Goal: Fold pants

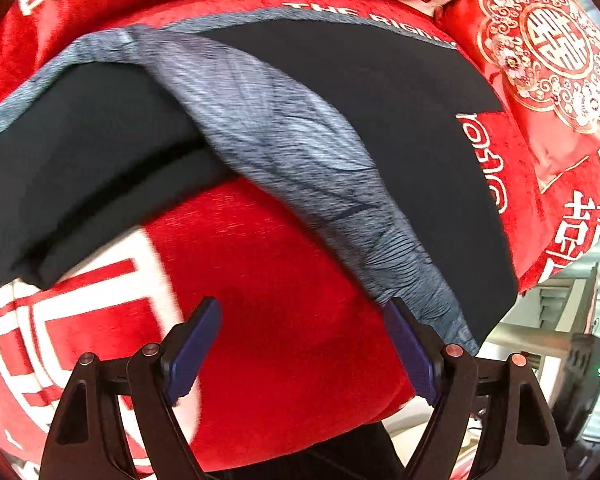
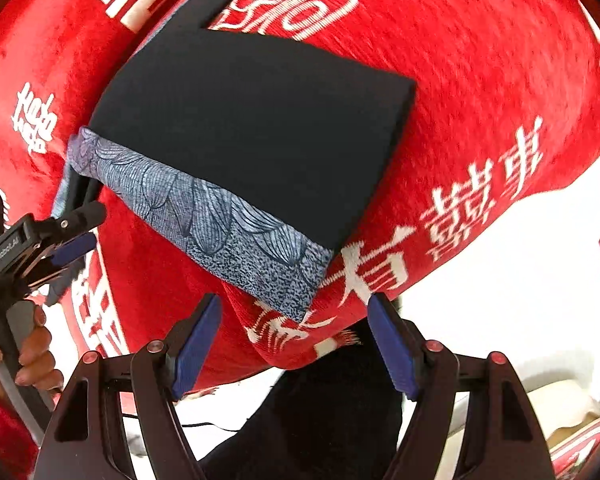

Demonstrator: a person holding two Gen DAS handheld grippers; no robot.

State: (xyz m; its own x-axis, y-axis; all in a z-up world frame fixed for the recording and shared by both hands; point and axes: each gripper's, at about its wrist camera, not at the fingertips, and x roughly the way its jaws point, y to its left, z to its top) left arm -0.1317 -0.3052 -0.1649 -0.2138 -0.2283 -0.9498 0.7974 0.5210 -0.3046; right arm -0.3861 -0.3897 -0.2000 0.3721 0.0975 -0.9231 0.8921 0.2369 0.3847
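My pants run out of my left view on the left side, their far leg ends unseen. The blanket smears near my left tongs. In my right view, my left hand is cut off at the edge.

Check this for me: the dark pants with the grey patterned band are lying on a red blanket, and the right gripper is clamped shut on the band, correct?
Not quite. The right gripper is open and holds nothing; the right wrist view shows its jaws spread just short of the band. The pants do lie on the red blanket.
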